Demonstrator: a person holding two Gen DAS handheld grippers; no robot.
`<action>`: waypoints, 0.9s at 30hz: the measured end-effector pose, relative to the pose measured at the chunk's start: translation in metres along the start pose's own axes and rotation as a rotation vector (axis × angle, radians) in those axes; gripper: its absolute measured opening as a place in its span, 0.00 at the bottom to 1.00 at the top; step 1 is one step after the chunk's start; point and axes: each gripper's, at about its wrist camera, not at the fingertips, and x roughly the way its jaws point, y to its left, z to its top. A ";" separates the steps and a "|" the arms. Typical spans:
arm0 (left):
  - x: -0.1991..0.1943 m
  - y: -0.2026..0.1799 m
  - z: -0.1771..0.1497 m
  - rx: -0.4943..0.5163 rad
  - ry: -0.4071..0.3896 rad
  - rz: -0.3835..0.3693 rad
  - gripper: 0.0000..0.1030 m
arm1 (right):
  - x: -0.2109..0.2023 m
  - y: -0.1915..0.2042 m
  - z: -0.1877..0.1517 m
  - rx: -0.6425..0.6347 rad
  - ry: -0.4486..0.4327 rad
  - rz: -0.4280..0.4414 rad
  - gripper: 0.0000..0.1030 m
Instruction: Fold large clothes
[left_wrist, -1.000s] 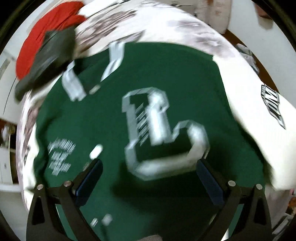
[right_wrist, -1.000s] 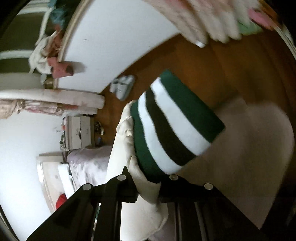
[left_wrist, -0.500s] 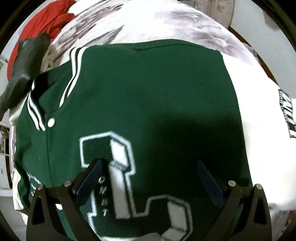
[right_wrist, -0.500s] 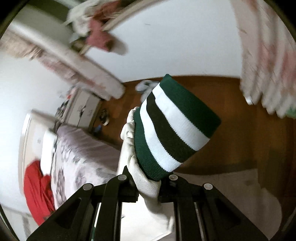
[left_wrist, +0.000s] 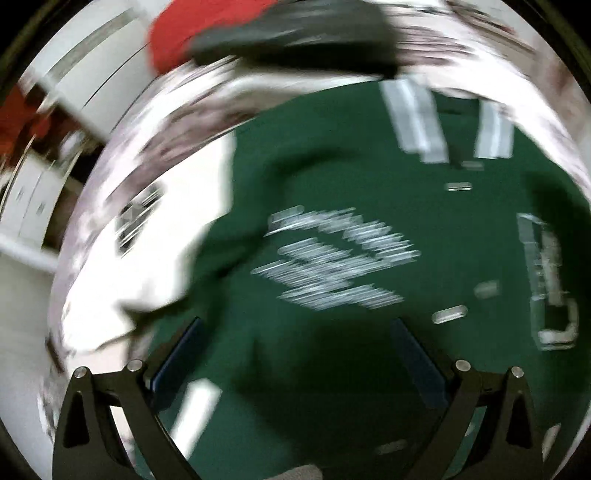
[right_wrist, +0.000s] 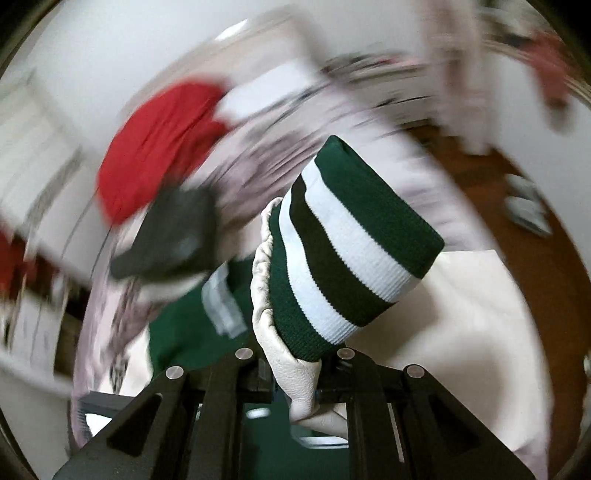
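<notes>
Jacket (left_wrist: 332, 177): green body with white sleeves, spread flat on the bed directly beneath my left gripper; blurred white lettering lies just ahead of my fingers.
Left gripper (left_wrist: 295, 354): released, its blue-padded fingers (left_wrist: 181, 354) spread wide above the green cloth with nothing between them.
Left sleeve (left_wrist: 155, 258): white, to the left of my left gripper, beside the green body.
Right gripper (right_wrist: 295, 365): clenched on the cuff end of the other sleeve, pads pressed against white leather.
Cuff (right_wrist: 347, 251): ribbed, striped green, white and black, standing up ahead of my right gripper, raised over the bed.
White leather (right_wrist: 291, 365): the sleeve fabric pinched between my right fingers, just below the cuff.
Bed (left_wrist: 177, 122): pale cover with a grey floral print, showing around the jacket.
Red cloth (right_wrist: 159, 147): on the bed, beyond and left of my right gripper.
Dark garment (right_wrist: 173, 236): just below the red cloth, near the jacket's collar.
Floor (right_wrist: 546, 240): brown wood, right of the cuff.
</notes>
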 end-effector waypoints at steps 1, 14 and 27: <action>0.006 0.026 -0.004 -0.033 0.018 0.019 1.00 | 0.022 0.025 -0.008 -0.044 0.033 0.004 0.13; 0.049 0.177 -0.054 -0.213 0.145 0.034 1.00 | 0.136 0.113 -0.115 0.053 0.418 0.216 0.61; 0.136 0.370 -0.111 -0.937 0.315 -0.437 1.00 | 0.045 0.016 -0.187 0.350 0.415 -0.034 0.63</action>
